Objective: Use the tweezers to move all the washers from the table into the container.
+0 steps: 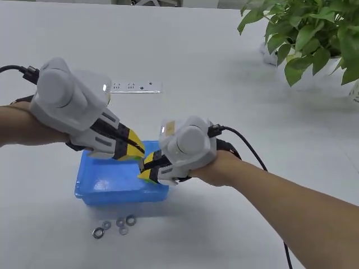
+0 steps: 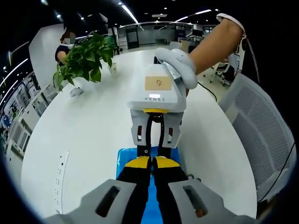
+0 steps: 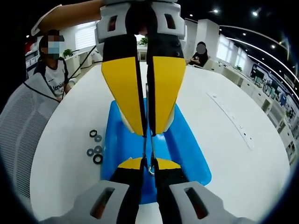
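Observation:
Several metal washers (image 1: 115,226) lie on the white table just in front of the blue container (image 1: 106,180); the right gripper view has the washers (image 3: 95,147) to the left of the container (image 3: 187,149). Both grippers meet tip to tip over the container. My left gripper (image 1: 139,148) comes in from the left and my right gripper (image 1: 147,168) from the right. A thin metal strip, the tweezers (image 3: 147,147), runs from my right gripper (image 3: 149,164) up into the left gripper (image 3: 149,130). Both sets of jaws are shut on it. My left gripper (image 2: 150,163) faces the right gripper (image 2: 150,150).
A white power strip (image 1: 136,87) lies behind the container. A potted plant (image 1: 314,33) stands at the back right. A black cable (image 1: 252,152) trails from the right gripper. People sit at the table's far side, and a mesh chair (image 2: 261,126) stands beside it.

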